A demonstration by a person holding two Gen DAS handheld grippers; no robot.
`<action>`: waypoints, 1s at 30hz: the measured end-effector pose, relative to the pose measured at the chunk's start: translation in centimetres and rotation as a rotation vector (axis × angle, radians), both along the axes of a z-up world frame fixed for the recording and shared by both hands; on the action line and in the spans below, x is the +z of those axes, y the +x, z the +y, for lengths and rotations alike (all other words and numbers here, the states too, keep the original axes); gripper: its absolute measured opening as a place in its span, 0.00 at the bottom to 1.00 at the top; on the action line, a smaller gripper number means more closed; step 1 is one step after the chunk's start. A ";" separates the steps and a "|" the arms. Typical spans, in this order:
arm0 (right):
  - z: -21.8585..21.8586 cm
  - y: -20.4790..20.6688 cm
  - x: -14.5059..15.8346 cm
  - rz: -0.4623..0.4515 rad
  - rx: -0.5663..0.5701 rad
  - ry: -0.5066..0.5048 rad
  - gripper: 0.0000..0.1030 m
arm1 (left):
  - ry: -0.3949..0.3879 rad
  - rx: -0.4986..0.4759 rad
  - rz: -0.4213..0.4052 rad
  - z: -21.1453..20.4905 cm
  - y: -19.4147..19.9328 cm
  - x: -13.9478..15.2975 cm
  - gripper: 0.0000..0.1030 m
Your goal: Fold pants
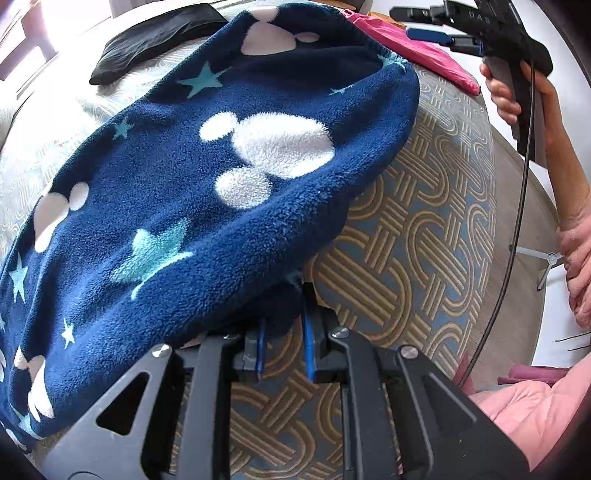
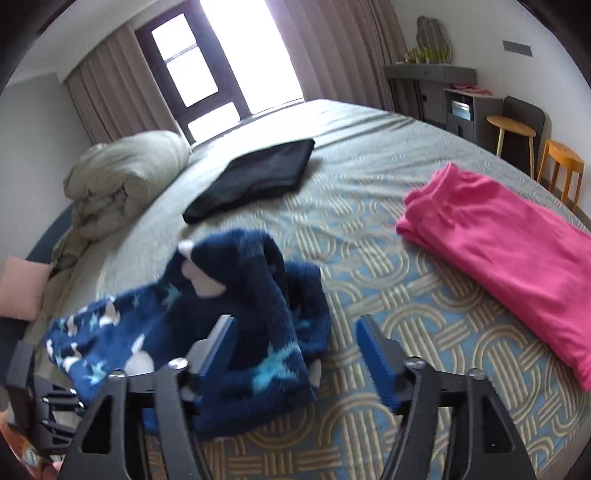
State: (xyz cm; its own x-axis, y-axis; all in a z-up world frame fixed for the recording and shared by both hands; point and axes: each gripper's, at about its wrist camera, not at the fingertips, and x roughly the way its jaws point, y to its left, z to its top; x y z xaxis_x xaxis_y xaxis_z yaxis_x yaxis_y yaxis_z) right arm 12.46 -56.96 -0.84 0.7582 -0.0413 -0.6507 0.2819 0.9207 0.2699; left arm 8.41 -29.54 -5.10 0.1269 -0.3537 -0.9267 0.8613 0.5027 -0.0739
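In the left wrist view, the navy fleece pants [image 1: 207, 192], printed with white paws and teal stars, drape over the left gripper [image 1: 286, 332] so that the tips of its blue pads are buried under the fabric; the two pads stand close together with a fold of fleece between them, so the jaws are clamped on the pants' edge. The garment runs forward and to the left of the jaws, and its lower left end is cut off by the frame. Far ahead and to the right, a bare hand [image 1: 517, 92] holds the right gripper [image 1: 424, 26] by its pistol handle, raised above the bed; only one blue pad shows clearly there. Beyond the pants lie folded black pants [image 1: 155, 37] and a strip of pink pants [image 1: 421, 55], partly hidden. In the right wrist view, somewhat blurred, the right gripper [image 2: 295, 354] has its jaws spread wide with nothing between them; the bunched navy pants [image 2: 236, 314] lie just ahead and to the left, behind the left finger. The bedspread [image 2: 388, 258] has a looped tan-and-blue pattern. The black pants [image 2: 255, 177] lie far ahead, the pink pants [image 2: 498, 251] ahead to the right, a rolled duvet [image 2: 122, 177] far left, a window [image 2: 207, 66] beyond.
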 end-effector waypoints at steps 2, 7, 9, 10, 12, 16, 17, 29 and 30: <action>-0.6 1.6 1.0 -0.019 0.028 0.014 0.75 | -0.001 0.005 0.002 -0.2 0.3 0.1 0.16; -3.1 7.4 -1.5 0.206 -0.087 -0.015 0.13 | -0.012 0.035 0.027 0.0 0.3 -0.4 0.16; -3.9 8.9 -3.3 0.256 -0.065 0.066 0.11 | -0.007 0.033 0.027 0.0 0.4 -0.6 0.16; -3.9 9.5 -4.0 0.263 -0.035 0.091 0.13 | -0.004 0.029 0.026 -0.1 0.4 -0.6 0.16; -3.7 10.2 -5.0 0.244 0.019 0.166 0.22 | 0.004 0.023 0.030 -0.2 0.6 -0.7 0.16; -3.4 10.7 -5.4 0.219 0.024 0.183 0.33 | 0.012 0.018 0.046 -0.4 1.0 -0.9 0.16; -3.0 11.0 -5.4 0.232 0.035 0.152 0.33 | 0.014 0.017 0.049 -0.4 1.1 -0.9 0.16; -3.6 12.7 -2.3 0.124 -0.030 0.002 0.18 | 0.019 0.020 0.042 -1.1 2.1 -0.9 0.16; -3.7 13.9 -3.5 0.189 -0.024 -0.015 0.19 | 0.020 0.022 0.041 -1.2 1.9 -0.9 0.16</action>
State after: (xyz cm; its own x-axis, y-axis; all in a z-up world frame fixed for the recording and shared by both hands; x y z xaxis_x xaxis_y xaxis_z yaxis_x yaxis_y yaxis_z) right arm 26.31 -60.67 -4.38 0.6210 -0.0690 -0.7808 0.3486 0.9165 0.1963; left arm 10.35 -30.70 -6.03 0.0959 -0.3325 -0.9382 0.8466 0.5230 -0.0989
